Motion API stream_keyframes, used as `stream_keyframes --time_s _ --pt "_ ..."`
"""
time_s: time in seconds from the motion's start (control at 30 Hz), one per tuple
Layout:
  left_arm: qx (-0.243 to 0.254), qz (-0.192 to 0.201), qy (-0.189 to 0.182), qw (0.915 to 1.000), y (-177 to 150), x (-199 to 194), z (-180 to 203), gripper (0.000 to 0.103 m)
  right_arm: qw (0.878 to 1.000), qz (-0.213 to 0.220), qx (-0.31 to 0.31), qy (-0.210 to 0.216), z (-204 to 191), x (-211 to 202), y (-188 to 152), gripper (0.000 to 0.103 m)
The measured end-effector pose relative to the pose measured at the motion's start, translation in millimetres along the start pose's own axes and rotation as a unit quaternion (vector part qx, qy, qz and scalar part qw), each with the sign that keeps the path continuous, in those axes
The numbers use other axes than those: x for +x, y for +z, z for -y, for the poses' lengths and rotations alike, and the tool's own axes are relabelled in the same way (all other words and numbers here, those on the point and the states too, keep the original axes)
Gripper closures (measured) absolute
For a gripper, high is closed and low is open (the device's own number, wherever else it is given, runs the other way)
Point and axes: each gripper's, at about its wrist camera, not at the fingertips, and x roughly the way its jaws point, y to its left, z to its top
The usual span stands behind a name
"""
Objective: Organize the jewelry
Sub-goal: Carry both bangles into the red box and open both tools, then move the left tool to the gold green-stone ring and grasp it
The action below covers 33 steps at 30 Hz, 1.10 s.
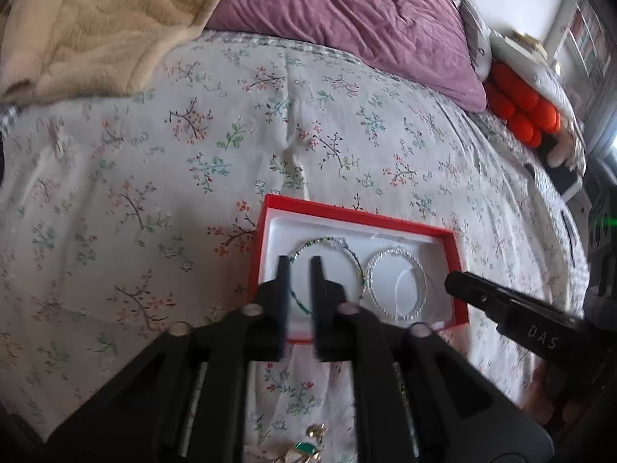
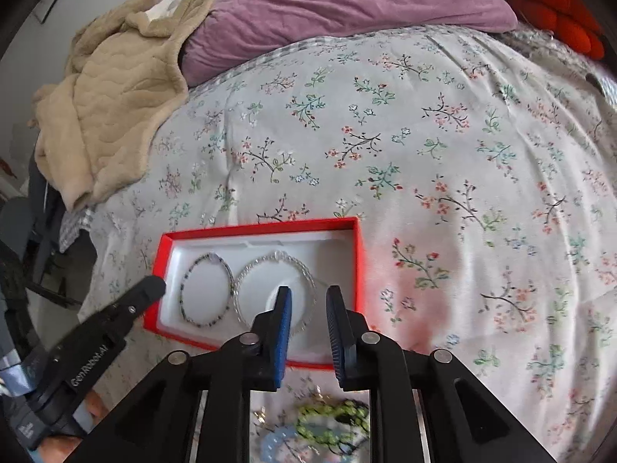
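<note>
A red box [image 1: 347, 212] with a white insert lies on the floral bedsheet. Two bracelets lie flat in it: a dark green beaded one [image 1: 356, 266] and a silver crystal one [image 1: 397, 249]. My left gripper [image 1: 300, 262] hovers over the green bracelet with its jaws slightly apart; the bracelet's near arc shows in the gap, untouched by the pads. In the right wrist view, my right gripper [image 2: 308, 291] stands slightly open over the silver bracelet [image 2: 252, 265], beside the dark bracelet [image 2: 182, 293]. Each gripper's tip shows at the other view's side: right gripper [image 1: 453, 281], left gripper [image 2: 156, 283].
Loose jewelry lies on the sheet in front of the box: gold and green pieces [image 1: 308, 445] and a light green beaded bracelet [image 2: 331, 420]. A beige blanket [image 2: 108, 108] and a purple pillow [image 2: 327, 4] lie at the back, an orange cushion [image 1: 520, 112] at the far right.
</note>
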Motion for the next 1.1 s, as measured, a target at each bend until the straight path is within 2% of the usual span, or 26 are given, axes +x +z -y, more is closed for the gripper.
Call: stream_keyframes --time_s 0.03,0.17,0.23,0.27,0.3,0.37,0.47,0.53,0.7,0.8,1.1 --pt "0.006 0.001 0.006 1.0000 -1 -3 2 0.073 1.000 -0.002 -0.008 -0.005 0 -3 -2 0.082" --pt "0.027 -0.001 0.024 0.9993 -7 -16 8 0.059 0.999 -0.007 -0.027 -0.019 1 -15 -10 0.080" --pt "0.032 -0.001 0.032 0.9990 -11 -23 9 0.046 0.999 -0.011 -0.032 -0.023 2 -22 -15 0.076" --pt "0.034 -0.002 0.036 0.9988 -14 -25 10 0.043 0.999 -0.013 -0.034 -0.026 2 -25 -17 0.070" --pt "0.038 -0.004 0.040 0.9985 -17 -28 10 0.040 0.999 -0.012 -0.037 -0.030 3 -30 -21 0.058" --pt "0.043 -0.009 0.047 0.9979 -23 -32 11 0.037 0.999 -0.006 -0.040 -0.036 2 -37 -26 0.046" --pt "0.045 -0.019 0.058 0.9971 -33 -37 10 0.032 0.998 -0.007 -0.041 -0.042 3 -44 -32 0.046" --pt "0.041 -0.025 0.063 0.9969 -40 -41 7 0.024 0.998 -0.009 -0.042 -0.046 4 -49 -39 0.046" --pt "0.028 -0.043 0.064 0.9966 -56 -50 0 0.018 0.997 -0.015 -0.043 -0.060 4 -57 -56 0.030" --pt "0.021 -0.058 0.060 0.9963 -65 -51 -4 0.016 0.997 -0.022 -0.044 -0.065 4 -60 -65 0.025" --pt "0.008 -0.111 0.035 0.9932 -91 -49 -12 0.015 0.993 -0.058 -0.050 -0.088 8 -58 -91 0.021"
